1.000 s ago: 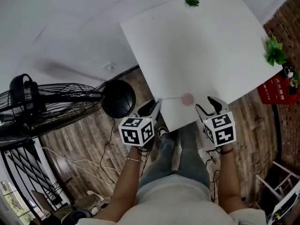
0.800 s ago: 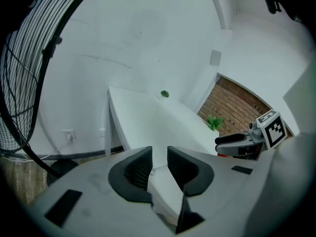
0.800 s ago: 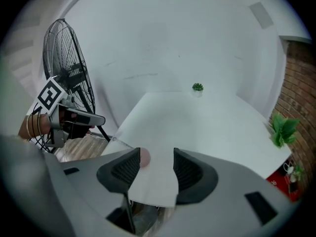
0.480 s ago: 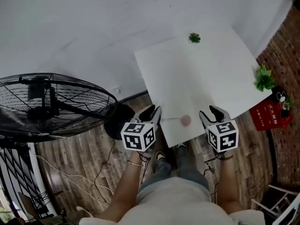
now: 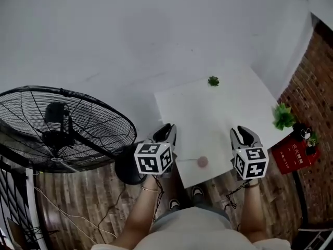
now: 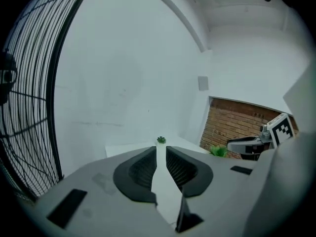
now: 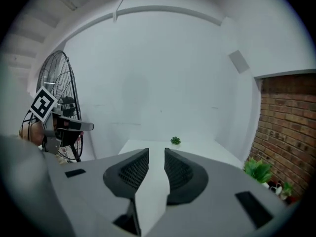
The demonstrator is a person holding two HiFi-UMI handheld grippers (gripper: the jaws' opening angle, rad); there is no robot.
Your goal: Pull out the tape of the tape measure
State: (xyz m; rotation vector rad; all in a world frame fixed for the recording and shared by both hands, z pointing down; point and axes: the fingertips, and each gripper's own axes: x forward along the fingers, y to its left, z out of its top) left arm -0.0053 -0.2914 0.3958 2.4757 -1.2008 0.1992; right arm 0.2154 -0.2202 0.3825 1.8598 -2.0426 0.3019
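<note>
the left hand-held gripper [image 5: 165,132] and right hand-held gripper [image 5: 243,135] hover empty over the near edge of the white counter [image 5: 229,103], jaws only narrowly apart, likely held clear of the work. the pink tape measure [image 5: 202,161] lies on the counter between them, a short strip of tape out. a second ago both grippers sat lower, nearer the counter.

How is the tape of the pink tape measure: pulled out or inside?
Apparently partly out: a thin line runs left from the tape measure toward the table edge; too small to be sure.
</note>
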